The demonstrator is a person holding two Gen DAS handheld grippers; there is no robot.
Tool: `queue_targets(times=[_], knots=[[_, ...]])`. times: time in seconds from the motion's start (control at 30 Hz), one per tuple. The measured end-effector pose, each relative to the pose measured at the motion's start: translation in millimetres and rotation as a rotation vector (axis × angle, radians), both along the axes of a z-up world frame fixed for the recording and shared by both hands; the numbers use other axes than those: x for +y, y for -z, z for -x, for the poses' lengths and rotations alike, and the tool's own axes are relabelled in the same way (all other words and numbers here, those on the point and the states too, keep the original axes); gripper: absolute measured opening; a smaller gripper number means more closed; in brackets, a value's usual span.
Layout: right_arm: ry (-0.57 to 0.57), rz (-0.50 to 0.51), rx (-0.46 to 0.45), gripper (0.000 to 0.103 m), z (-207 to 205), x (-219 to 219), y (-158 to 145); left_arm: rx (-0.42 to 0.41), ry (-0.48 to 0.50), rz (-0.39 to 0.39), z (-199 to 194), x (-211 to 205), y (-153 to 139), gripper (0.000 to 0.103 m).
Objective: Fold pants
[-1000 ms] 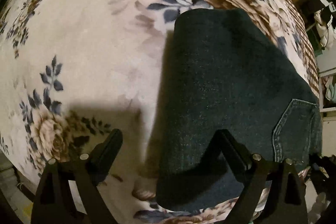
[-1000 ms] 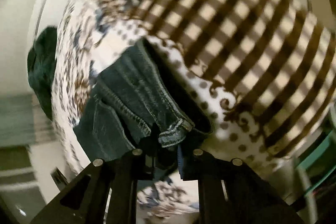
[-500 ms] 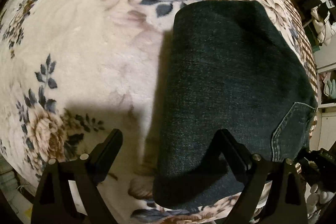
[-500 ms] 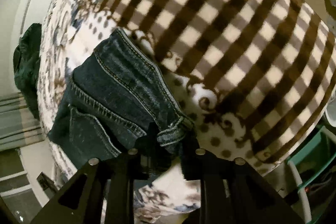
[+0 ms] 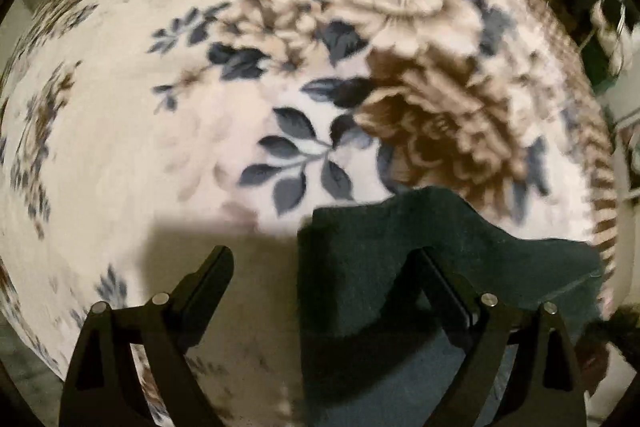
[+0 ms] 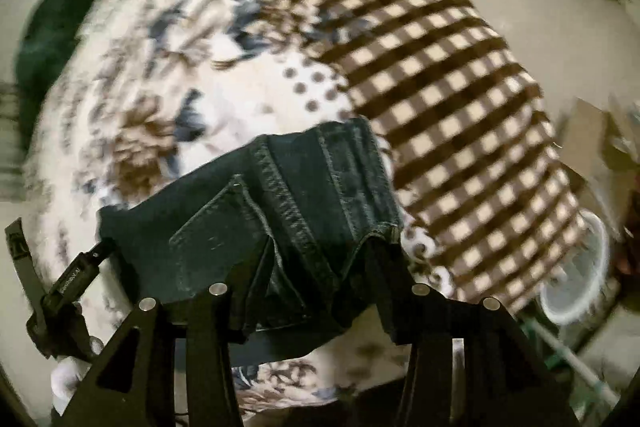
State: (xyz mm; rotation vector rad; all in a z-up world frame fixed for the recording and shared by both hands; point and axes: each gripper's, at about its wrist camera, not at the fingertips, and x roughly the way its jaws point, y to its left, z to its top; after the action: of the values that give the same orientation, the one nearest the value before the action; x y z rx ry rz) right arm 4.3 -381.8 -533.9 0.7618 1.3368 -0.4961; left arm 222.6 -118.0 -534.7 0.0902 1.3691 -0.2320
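Observation:
The dark denim pants (image 5: pixel 400 267) lie folded on a floral blanket (image 5: pixel 160 107). In the left wrist view my left gripper (image 5: pixel 320 267) is open; its right finger (image 5: pixel 436 279) is under a lifted fold of the denim, its left finger (image 5: pixel 208 275) is over bare blanket. In the right wrist view the pants (image 6: pixel 312 195) show the waistband and a back pocket. My right gripper (image 6: pixel 304 259) stands open with the waistband end bunched between its fingers. The left gripper (image 6: pixel 76 275) shows at the pants' far left edge.
A brown checked blanket (image 6: pixel 440 87) covers the bed to the right of the floral one. A dark green garment (image 6: pixel 52 27) lies at the far left edge. A white bucket (image 6: pixel 580 275) stands on the floor at right. Shelves and clutter (image 5: pixel 600 7) are beyond the bed.
My right gripper has opened from shut on the waistband. The left gripper has pulled back towards the pants' near edge, so much less denim shows ahead. Both views are blurred by motion.

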Motion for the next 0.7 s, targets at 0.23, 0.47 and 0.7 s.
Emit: queue_targets(times=[0.23,0.47,0.7], knots=[[0.153,-0.145,0.099,0.050,73.3,-19.4,10.7,0.089,-0.038,0.071,-13.6,14.8,28.1,0.101],[0.030,-0.132,-0.068,0.079,13.8,-31.3,7.3,0.073,-0.088,0.134,-1.6,31.5,17.2,0.101],[0.190,-0.400,-0.009,0.082,-24.9,-86.1,95.0,0.098,-0.093,0.159,-8.0,36.0,23.4,0.101]])
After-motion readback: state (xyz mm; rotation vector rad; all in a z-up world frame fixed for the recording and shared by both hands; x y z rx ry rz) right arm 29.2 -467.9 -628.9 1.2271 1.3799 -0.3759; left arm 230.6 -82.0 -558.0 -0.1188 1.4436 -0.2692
